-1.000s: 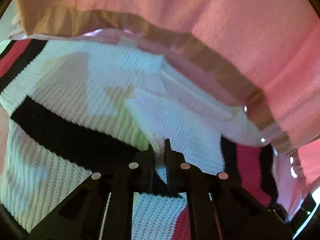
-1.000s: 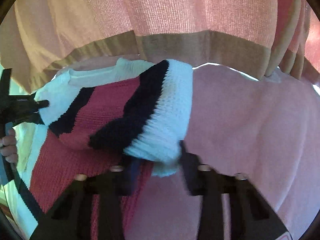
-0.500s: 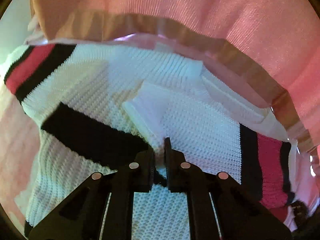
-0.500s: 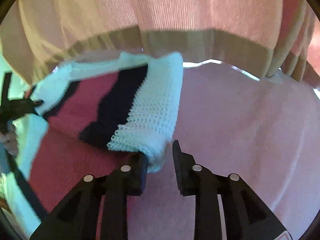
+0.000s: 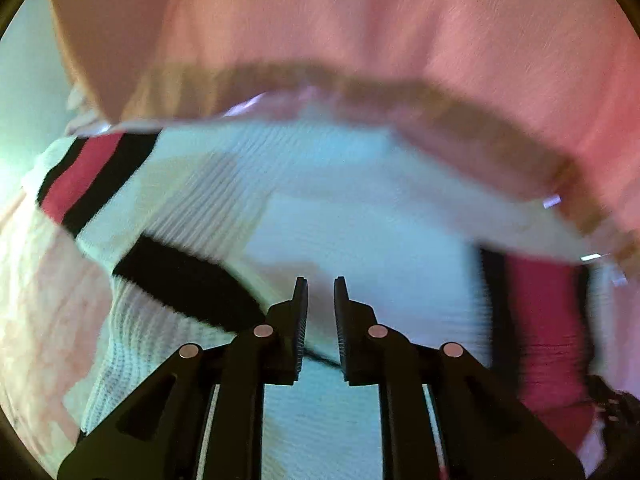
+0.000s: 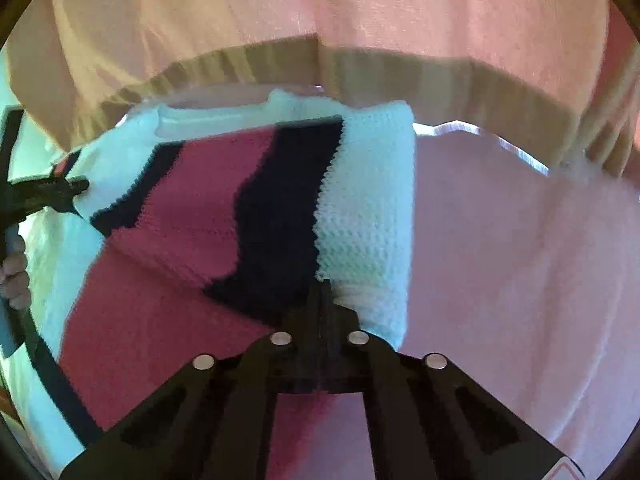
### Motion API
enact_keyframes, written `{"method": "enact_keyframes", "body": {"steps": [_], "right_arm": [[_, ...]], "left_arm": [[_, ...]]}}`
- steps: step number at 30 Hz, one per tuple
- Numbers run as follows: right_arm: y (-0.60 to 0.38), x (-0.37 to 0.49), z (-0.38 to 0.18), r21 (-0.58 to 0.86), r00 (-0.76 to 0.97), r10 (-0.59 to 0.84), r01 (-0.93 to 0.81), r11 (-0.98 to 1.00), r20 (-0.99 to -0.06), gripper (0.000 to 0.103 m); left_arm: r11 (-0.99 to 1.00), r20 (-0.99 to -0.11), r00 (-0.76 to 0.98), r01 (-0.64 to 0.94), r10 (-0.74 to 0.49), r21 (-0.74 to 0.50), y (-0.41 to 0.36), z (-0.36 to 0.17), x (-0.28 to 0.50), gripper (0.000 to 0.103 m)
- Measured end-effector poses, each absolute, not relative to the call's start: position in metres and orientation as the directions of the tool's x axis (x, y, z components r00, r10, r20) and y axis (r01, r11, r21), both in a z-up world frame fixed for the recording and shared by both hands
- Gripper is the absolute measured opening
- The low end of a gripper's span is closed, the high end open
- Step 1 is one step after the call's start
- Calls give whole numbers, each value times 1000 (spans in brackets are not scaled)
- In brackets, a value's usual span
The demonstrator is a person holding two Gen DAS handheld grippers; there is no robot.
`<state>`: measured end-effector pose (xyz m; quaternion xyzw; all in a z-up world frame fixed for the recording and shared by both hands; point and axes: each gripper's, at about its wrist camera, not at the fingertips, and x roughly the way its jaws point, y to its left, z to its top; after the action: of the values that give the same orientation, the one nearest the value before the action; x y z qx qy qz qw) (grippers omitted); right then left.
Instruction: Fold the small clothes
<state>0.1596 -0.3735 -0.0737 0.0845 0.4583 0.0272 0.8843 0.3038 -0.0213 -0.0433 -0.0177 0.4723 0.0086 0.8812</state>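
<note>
A small knit sweater, white with black and red stripes [image 5: 360,232], lies on a pink cloth surface [image 6: 520,260]. My left gripper [image 5: 321,292] hovers over the white middle of the sweater with a narrow gap between its jaws and nothing in them; this view is blurred. My right gripper [image 6: 324,292] is shut on the folded edge of the sweater's striped sleeve [image 6: 280,208], where the black band meets the white cuff. The left gripper also shows at the left edge of the right wrist view [image 6: 76,186].
The person's pink sweater with a tan hem [image 5: 400,40] hangs close over the far edge of the surface, and shows in the right wrist view [image 6: 360,12]. The person's fingers [image 6: 14,276] show at the far left. Pink cloth lies right of the sweater.
My left gripper has let go of the white fold and opened slightly. My right gripper, open half a second ago, has closed on the striped sleeve edge.
</note>
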Motion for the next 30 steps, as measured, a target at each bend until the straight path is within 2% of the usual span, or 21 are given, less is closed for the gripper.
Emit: {"method": "enact_keyframes", "body": {"steps": [3,6,7,8,9,12,14,17,18,20,21,22,24,26,30], "right_arm": [[-370,156,-53,188,605,130,33,982,-786,0],[-362,158,-26,196,645,149,2,981,-750,0],[-361,161,-19,192,655,150,-9,981,-740,1],[-358,169,-14,175,668,140,-15,984,-731,8],[-354,176,-12,162,672,130,-15,987,-729,11],[-353,207,-24,153,655,124,-12,988,-746,19],[-354,227,-35,149,639,122,-12,989,-759,29],[-355,246,-44,132,640,108,-10,991,-760,41],[-355,255,-48,130,643,106,-10,991,-758,41],[-355,275,-60,123,623,103,-11,992,-775,40],[-356,285,-69,110,598,93,-7,994,-796,37],[-359,297,-80,96,569,77,3,995,-819,23],[-368,306,-80,101,587,65,28,995,-807,18],[-381,309,-74,127,588,41,105,986,-808,0],[-380,262,-51,146,625,88,43,988,-775,2]], "left_arm": [[998,-827,561,-38,-27,-58,-12,-39,299,13],[987,-790,597,14,-136,-160,-21,-13,286,14],[984,-780,604,38,-160,-172,-27,-8,281,16],[983,-776,607,59,-175,-175,-34,-5,278,26],[984,-780,602,75,-173,-160,-40,-6,277,37],[996,-810,580,64,-82,-55,-53,-25,281,36],[1000,-837,546,21,-20,-10,-48,-42,289,37],[999,-825,565,10,20,31,-42,-47,294,37],[999,-825,565,8,25,36,-43,-46,295,37],[999,-826,562,-11,41,42,-41,-48,297,37],[999,-825,564,-11,45,47,-40,-48,298,37],[998,-823,565,-10,52,57,-41,-48,299,37],[998,-822,567,-15,54,55,-41,-47,301,38],[999,-821,569,-21,52,49,-40,-48,304,38],[999,-823,567,-30,32,18,-35,-45,305,38]]}}
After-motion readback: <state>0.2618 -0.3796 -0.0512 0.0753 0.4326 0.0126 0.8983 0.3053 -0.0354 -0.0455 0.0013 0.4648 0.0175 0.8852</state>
